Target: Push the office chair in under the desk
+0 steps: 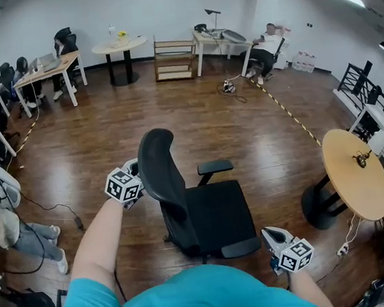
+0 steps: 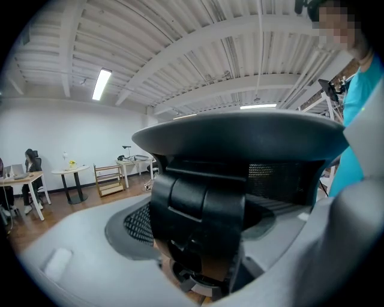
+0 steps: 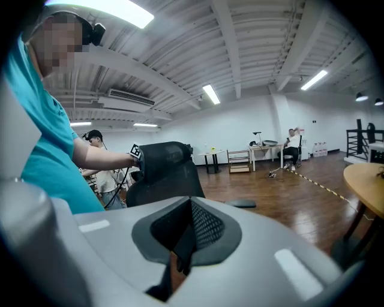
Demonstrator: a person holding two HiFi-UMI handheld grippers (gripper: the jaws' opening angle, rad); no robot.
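Teal shirt of the person (image 1: pixel 208 297) lies nearest. From it the left gripper (image 1: pixel 134 178) reaches the black mesh-backed office chair (image 1: pixel 209 213), jaws clamped on its upper back bracket, while the right gripper (image 1: pixel 274 235), jaws almost together on nothing, hangs just beside the chair's near armrest. Judged from this, the push is not yet done: the chair stands on open wooden floor, the white rectangular desk (image 1: pixel 217 40) lies well beyond the chair, and no container shows near the chair.

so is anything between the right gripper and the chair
Nothing visible. The right gripper hangs shut just off the chair's near armrest, with an open gap between them. The left gripper is clamped on the chair's back.
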